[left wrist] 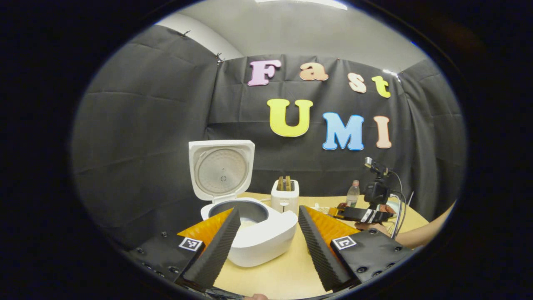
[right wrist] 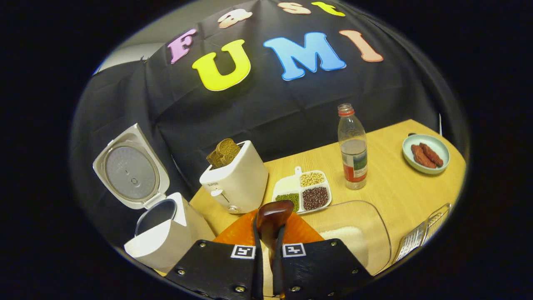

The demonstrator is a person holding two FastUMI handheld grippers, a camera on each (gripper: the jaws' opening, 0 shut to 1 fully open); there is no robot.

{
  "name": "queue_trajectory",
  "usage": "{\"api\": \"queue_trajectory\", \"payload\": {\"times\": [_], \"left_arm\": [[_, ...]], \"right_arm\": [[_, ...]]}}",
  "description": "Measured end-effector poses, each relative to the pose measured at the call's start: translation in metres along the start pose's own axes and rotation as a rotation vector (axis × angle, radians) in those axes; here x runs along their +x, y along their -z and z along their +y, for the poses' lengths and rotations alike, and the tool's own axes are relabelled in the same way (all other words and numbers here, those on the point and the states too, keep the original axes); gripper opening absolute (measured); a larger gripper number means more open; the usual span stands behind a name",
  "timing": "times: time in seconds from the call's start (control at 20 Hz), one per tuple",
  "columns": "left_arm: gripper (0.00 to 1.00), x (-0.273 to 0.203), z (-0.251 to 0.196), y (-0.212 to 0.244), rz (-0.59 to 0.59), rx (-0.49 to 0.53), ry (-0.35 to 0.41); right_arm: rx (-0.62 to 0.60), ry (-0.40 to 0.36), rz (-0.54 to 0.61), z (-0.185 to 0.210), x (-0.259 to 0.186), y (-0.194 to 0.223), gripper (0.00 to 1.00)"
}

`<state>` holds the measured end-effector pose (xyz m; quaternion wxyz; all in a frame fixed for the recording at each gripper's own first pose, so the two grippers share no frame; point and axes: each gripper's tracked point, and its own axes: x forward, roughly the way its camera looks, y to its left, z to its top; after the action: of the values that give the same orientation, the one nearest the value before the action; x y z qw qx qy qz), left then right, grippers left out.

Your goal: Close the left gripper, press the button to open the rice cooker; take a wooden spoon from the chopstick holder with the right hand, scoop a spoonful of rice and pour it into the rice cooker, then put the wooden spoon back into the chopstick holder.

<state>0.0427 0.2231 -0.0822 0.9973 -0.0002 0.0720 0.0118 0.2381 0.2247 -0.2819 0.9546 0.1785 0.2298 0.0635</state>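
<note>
Now right gripper (right wrist: 267, 246) around wooden spoon (right wrist: 272, 216)

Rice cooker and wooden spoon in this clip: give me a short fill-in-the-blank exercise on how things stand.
1. The rice cooker has its lid ____.
2. The right gripper is shut on the wooden ____.
3. The left gripper has its jaws ____.
4. The toaster holds ____.

Missing words: open; spoon; open; toast
</note>
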Motion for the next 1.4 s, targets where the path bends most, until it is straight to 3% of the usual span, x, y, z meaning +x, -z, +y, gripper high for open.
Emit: {"api": "queue_trajectory", "payload": {"times": [0.25,0.6,1.0,1.15,1.4], "left_arm": [[0.98,-0.003,0.0,-0.001,-0.005,0.003,-0.005],[0.97,-0.005,-0.024,-0.009,-0.031,0.009,0.049],[0.97,-0.006,-0.024,-0.014,-0.05,0.008,0.078],[0.99,-0.008,-0.018,-0.017,-0.062,0.022,0.087],[0.99,-0.01,-0.001,-0.012,-0.066,0.001,0.095]], "right_arm": [[0.223,-0.027,-0.012,-0.022,-0.013,-0.013,0.09],[0.415,-0.099,-0.127,-0.049,-0.063,-0.084,0.09],[0.813,-0.285,-0.211,-0.034,-0.107,-0.148,0.09],[0.849,-0.328,-0.212,-0.019,-0.115,-0.159,0.09],[0.783,-0.377,-0.19,0.017,-0.119,-0.168,0.09]]}}
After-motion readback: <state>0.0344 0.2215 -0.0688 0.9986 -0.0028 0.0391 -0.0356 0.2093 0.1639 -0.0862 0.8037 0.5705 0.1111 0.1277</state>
